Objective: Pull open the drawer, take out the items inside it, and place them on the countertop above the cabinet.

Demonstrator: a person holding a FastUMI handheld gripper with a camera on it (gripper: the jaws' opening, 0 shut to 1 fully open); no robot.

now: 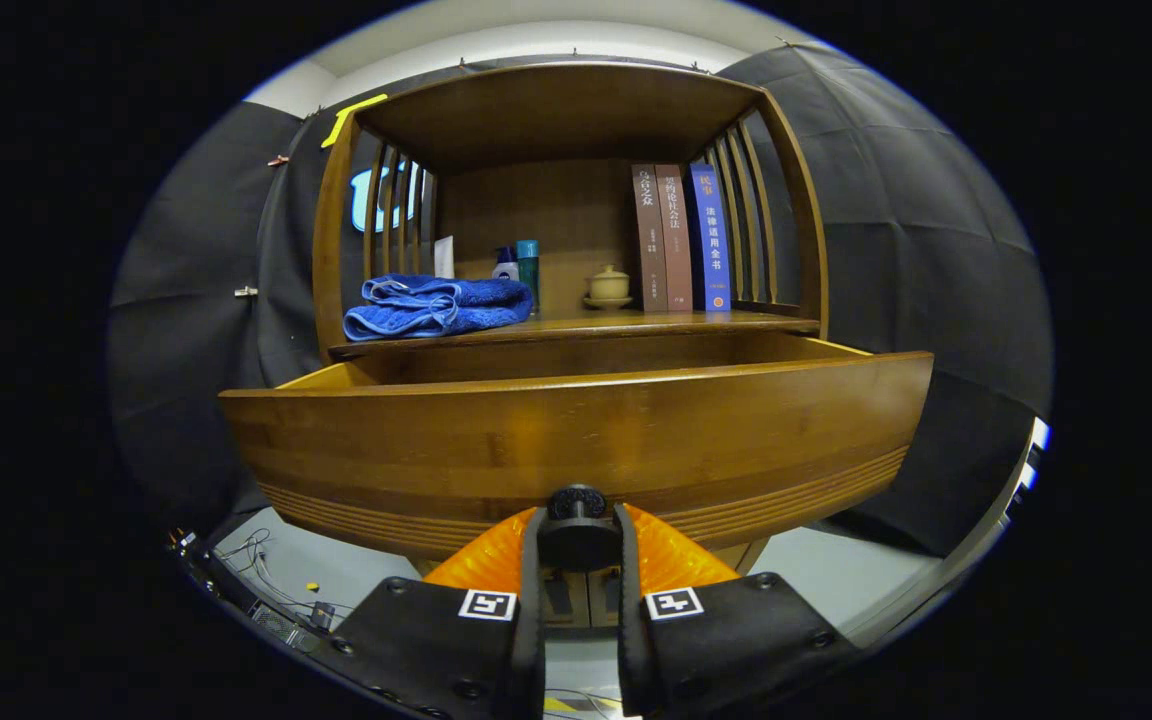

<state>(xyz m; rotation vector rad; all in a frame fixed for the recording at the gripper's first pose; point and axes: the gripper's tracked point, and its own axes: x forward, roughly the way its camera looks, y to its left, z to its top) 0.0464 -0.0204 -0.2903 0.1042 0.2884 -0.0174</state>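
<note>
We see a wooden cabinet [576,300] standing against the booth's black cloth wall [916,250], with a pale ceiling strip above and a light grey floor [826,570] below, where loose cables [256,560] lie off to the left. The countertop [626,323] forms the floor of an open niche with slatted sides. On it, from left to right, lie a folded blue towel [436,305], a white card [444,257] behind it, two small bottles [518,262], a small lidded ceramic pot on a saucer [609,286], and three upright books [681,238] leaning against the right slats. Directly beneath the countertop, the drawer [576,440] stands pulled out toward us; its curved front panel rises above our line of sight, so we cannot tell what lies inside it. The drawer's round dark knob [577,503] sits at the lower middle of the front panel, between the tips of the gripper [577,525]. The two fingers [532,560] are nearly closed, one against each side of the knob, so the gripper has hold of the knob and nothing else
</note>
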